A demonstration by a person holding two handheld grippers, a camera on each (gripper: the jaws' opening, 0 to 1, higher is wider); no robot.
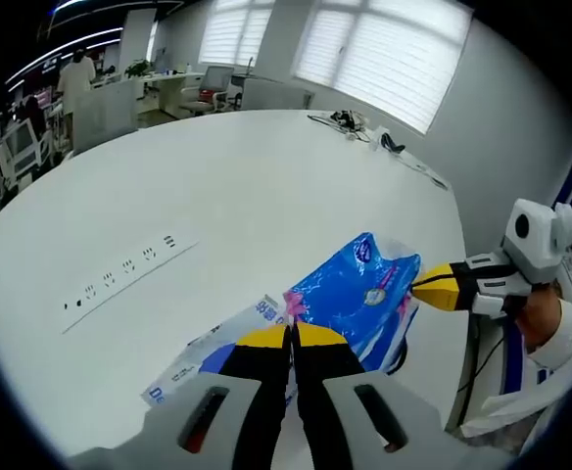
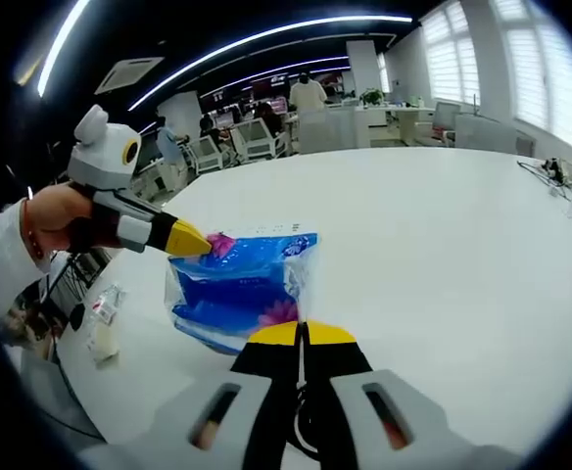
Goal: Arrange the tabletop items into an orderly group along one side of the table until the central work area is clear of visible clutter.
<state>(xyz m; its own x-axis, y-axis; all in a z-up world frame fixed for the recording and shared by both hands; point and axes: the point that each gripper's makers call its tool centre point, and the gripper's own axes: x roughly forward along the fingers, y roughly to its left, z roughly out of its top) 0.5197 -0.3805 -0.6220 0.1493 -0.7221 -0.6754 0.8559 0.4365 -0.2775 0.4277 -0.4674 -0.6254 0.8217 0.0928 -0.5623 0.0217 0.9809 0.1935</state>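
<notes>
A blue plastic pack (image 1: 359,294) with pink flower prints is stretched between both grippers near the edge of the white table (image 1: 266,176). My left gripper (image 1: 292,331) is shut, its yellow tips pinching the pack's near pink corner. The right gripper (image 1: 433,286) comes in from the right and pinches the pack's other end. In the right gripper view the same pack (image 2: 242,284) lies just beyond my right gripper (image 2: 304,335), which is shut on its near edge, while the left gripper (image 2: 190,240) holds the far pink corner. A flat white-and-blue packet (image 1: 203,357) lies partly under the pack.
A strip of sockets (image 1: 129,274) is set into the tabletop to the left. Cables and small items (image 1: 359,122) lie at the far end by the windows. Small packets (image 2: 105,318) sit below the table edge. Office desks, chairs and a standing person (image 1: 75,73) are beyond.
</notes>
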